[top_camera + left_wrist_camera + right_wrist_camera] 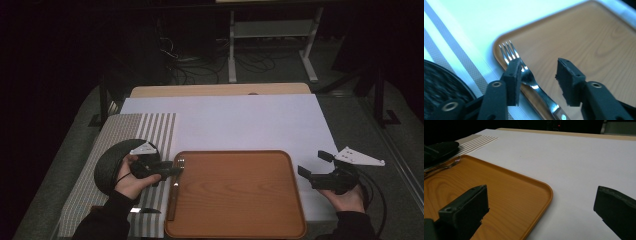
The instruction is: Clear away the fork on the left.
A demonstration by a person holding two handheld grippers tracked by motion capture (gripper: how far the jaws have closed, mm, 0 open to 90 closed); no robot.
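A metal fork (175,187) with a brown handle lies along the left rim of the orange wooden tray (235,190), its tines pointing away from me. My left gripper (177,167) hovers just over the fork's neck. In the left gripper view the jaws (537,65) stand apart on either side of the fork (511,52), and the pads do not press on it. My right gripper (315,163) is held to the right of the tray, jaws wide open with nothing between them (541,195).
A dark round plate (112,165) sits on a striped placemat (145,130) left of the tray, under my left hand. A white sheet (240,120) covers the tabletop. Beyond the table's far edge are a metal stand and cables on the floor.
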